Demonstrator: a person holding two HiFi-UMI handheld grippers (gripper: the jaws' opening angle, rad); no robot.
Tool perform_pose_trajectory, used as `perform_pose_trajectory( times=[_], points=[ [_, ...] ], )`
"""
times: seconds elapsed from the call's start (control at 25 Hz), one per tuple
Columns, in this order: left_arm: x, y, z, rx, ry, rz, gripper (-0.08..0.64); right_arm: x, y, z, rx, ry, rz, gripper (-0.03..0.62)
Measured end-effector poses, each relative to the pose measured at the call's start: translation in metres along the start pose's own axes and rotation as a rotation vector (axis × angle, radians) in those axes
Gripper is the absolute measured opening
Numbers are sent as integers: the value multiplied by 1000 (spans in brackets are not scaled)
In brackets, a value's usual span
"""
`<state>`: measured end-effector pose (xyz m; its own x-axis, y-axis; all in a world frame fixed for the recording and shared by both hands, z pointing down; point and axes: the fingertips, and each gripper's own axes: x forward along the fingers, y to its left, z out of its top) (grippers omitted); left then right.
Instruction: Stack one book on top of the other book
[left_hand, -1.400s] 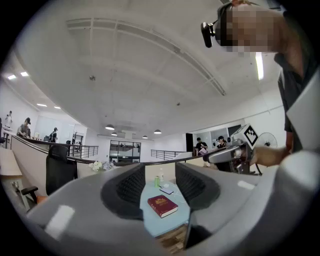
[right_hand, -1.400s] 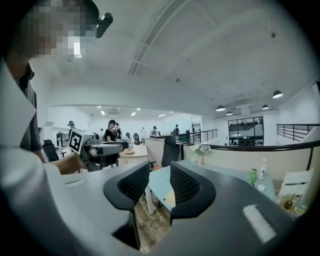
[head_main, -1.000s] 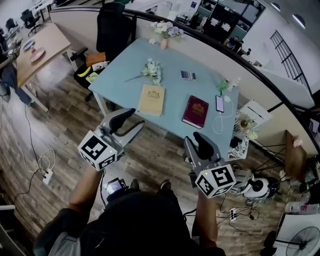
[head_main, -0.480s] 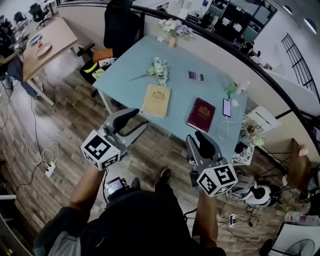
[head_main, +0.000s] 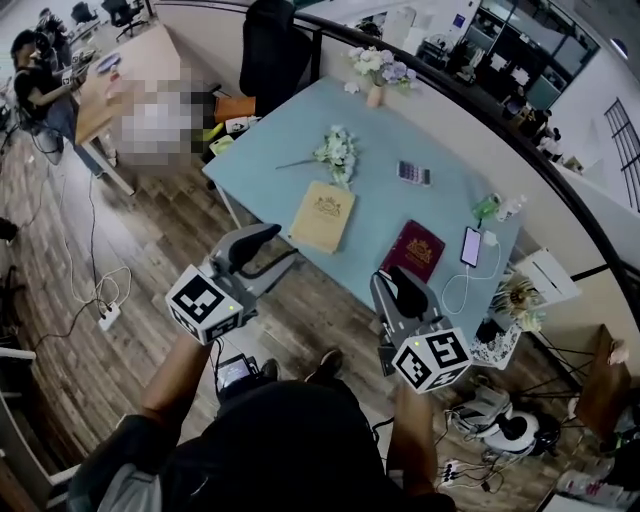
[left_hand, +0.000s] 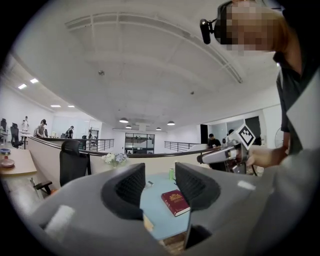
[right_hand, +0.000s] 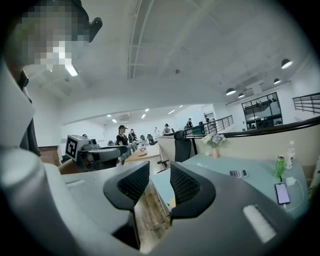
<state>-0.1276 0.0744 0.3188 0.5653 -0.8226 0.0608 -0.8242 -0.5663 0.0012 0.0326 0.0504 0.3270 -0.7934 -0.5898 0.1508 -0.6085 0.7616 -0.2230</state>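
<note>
Both my tongs are released, jaws apart with nothing between them. I hold the left tongs (head_main: 275, 247) and the right tongs (head_main: 400, 290) above the wooden floor, just short of the near edge of the pale blue surface (head_main: 280, 140).

The tan book (head_main: 324, 215) lies flat ahead of my left tongs, a little to their right. The dark red book (head_main: 413, 251) lies flat right ahead of my right tongs, and it also shows through the open gap of my left tongs (left_hand: 160, 185). The two books are side by side and apart, with bare surface between them. Both are cover up. Their long axes run away from me and lean slightly to the right at the far end, and their near short edges sit close to the surface's edge.

A loose flower spray (head_main: 338, 150) lies just beyond the tan book. A calculator (head_main: 413, 172) sits farther back, beyond the red book. A phone (head_main: 470, 246) on a white cable lies just right of the red book. A vase of flowers (head_main: 380, 70) stands at the far edge.
</note>
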Motion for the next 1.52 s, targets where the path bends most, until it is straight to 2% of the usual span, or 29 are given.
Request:
perform_pose_trajectory(
  times=[0.48, 0.84, 1.24, 1.52],
  points=[
    [42, -7, 2, -15, 36, 150, 198, 20, -58, 12, 7, 29, 159, 129],
    [71, -18, -1, -6, 61, 194, 198, 19, -92, 17, 37, 18, 214, 129],
    [102, -11, -8, -5, 86, 174, 198, 24, -120, 10, 71, 23, 194, 129],
    [127, 22, -18, -27, 80, 114, 198, 37, -136, 6, 83, 34, 117, 129]
  ],
)
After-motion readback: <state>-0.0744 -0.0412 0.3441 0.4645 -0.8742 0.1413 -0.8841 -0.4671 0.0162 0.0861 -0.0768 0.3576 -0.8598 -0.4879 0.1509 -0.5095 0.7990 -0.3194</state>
